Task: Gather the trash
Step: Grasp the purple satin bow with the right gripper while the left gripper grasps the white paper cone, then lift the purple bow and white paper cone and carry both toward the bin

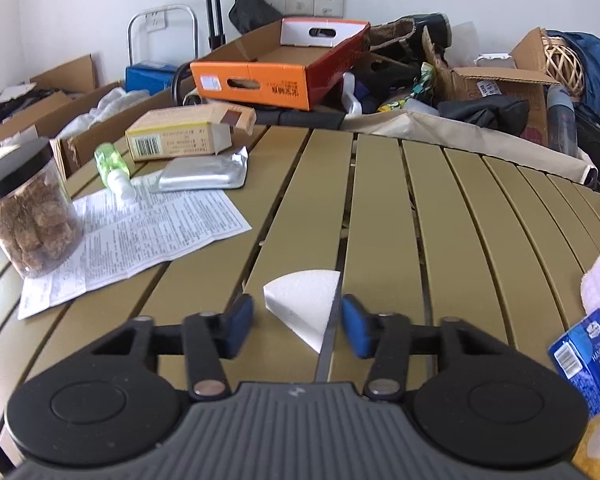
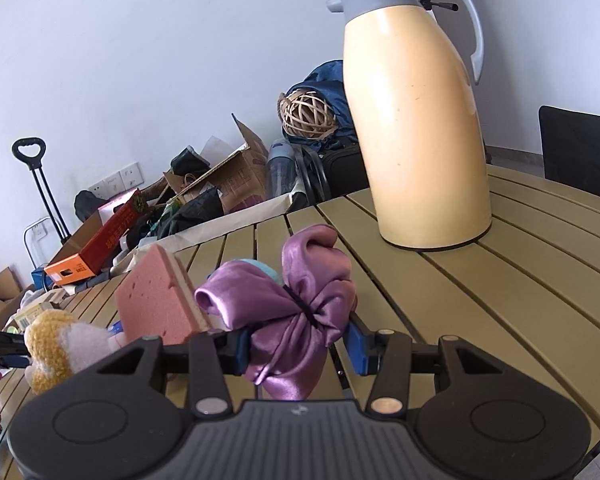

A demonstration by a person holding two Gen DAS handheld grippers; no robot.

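Observation:
A white wedge-shaped scrap (image 1: 300, 300) lies on the olive slatted table (image 1: 480, 220). My left gripper (image 1: 298, 324) is low over the table with the scrap between its blue pads. A strip of table shows between the left pad (image 1: 242, 320) and the scrap, so the pads are close to it without pressing. My right gripper (image 2: 300, 350) is shut on a bunched purple satin cloth (image 2: 296, 312), which is tied in the middle by a dark band and bulges above and below the fingers. A light blue thing shows behind the cloth, mostly hidden.
On the left are a printed leaflet (image 1: 140, 232), a snack jar (image 1: 28, 212), a foil pouch (image 1: 204, 172), a green bottle (image 1: 112, 164) and a carton (image 1: 180, 136). A blue tissue pack (image 1: 584, 360) is at the right. Near the cloth stand a pink sponge (image 2: 156, 296), a plush toy (image 2: 56, 344) and a tall jug (image 2: 420, 120).

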